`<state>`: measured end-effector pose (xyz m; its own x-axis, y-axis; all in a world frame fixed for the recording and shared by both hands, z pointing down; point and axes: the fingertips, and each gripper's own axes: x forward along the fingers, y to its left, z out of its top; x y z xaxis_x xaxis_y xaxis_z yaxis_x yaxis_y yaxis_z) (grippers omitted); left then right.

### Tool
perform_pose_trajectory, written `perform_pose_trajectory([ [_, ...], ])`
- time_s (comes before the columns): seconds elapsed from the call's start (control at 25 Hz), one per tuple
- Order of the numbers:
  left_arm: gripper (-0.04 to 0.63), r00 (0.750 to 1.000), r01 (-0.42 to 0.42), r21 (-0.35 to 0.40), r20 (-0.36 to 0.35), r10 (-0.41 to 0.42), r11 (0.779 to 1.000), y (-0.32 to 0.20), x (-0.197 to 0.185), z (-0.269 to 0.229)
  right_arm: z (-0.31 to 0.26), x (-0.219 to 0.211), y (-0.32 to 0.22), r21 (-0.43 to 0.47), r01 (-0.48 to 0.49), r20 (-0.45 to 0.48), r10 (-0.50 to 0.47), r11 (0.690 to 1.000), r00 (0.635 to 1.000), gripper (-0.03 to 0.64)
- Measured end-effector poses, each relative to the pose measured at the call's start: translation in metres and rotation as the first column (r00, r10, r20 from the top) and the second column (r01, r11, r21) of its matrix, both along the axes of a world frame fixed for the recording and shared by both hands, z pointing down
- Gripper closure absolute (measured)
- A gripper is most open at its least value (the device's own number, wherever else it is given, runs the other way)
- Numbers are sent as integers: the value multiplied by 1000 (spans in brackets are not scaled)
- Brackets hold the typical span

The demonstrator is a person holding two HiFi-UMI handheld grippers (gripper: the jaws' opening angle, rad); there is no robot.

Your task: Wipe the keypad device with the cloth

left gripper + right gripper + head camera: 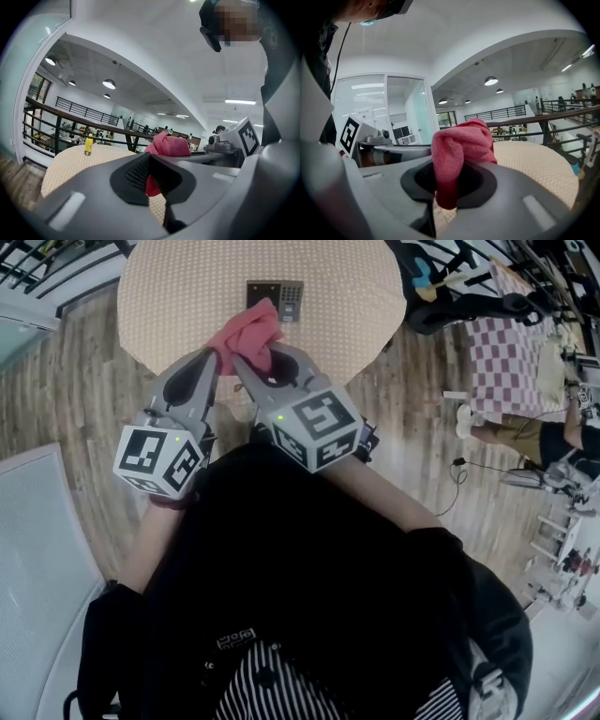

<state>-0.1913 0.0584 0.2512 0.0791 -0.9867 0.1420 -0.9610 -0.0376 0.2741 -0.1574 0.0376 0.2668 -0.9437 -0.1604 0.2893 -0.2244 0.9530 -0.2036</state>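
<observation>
Closest thing is the person's black top [309, 577], filling the bottom of the head view. Both arms reach out from it toward the keypad [289, 298], a small dark unit lying flat on a round table [178, 287] with a beige dotted cover.

Just on the person's side of the keypad, the two claws meet tip to tip on the pink cloth [246, 334]. The left gripper [216, 360] is clenched on a thin lower fold of it, with the rest bunched above its tips. The right gripper [251, 364] is clamped around a thicker wad that bulges up between its pads.

From above, the cloth covers the keypad's near-left corner. Can't tell if it's actually touching the keypad or hanging just over it.
</observation>
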Motion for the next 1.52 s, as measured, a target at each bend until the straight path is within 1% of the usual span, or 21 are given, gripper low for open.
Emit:
perform_pose_trajectory([
  [0.28, 595, 999, 46, -42, 16, -46, 998, -40, -11, 8, 8, -10, -44, -28, 44, 24, -43, 999, 999, 541],
  [0.44, 595, 999, 32, -60, 20, -31, 998, -58, -4, 12, 13, -7, -57, -30, 48, 26, -47, 998, 999, 541],
  [0.68, 594, 1000, -6, -57, 14, 7, 998, -81, -15, -2, 12, -6, -87, -76, -23, 35, 26, 997, 999, 541],
  [0.8, 594, 999, -52, -59, 2, 52, 997, -92, -16, 2, 14, -9, -94, -75, -64, 19, 65, 995, 998, 541],
  [0.96, 594, 992, -127, -41, -11, 126, 991, -109, -19, 4, 11, -6, -104, -42, -133, -3, 133, 990, 991, 541],
  [1.08, 595, 985, -173, -12, 5, 173, 985, -126, -30, -8, 4, -3, -122, -27, -218, -11, 218, 976, 976, 541],
  [1.2, 595, 974, -225, 4, 19, 225, 974, -134, -42, -14, 1, -14, -130, -18, -274, -21, 274, 962, 962, 541],
  [1.36, 595, 958, -287, -8, -29, 287, 958, -138, -62, 4, 11, -39, -128, -12, -313, -58, 312, 950, 948, 541],
  [1.52, 595, 945, -325, -37, -58, 323, 945, -143, -81, 30, 31, -49, -131, -10, -354, -105, 352, 935, 930, 541],
])
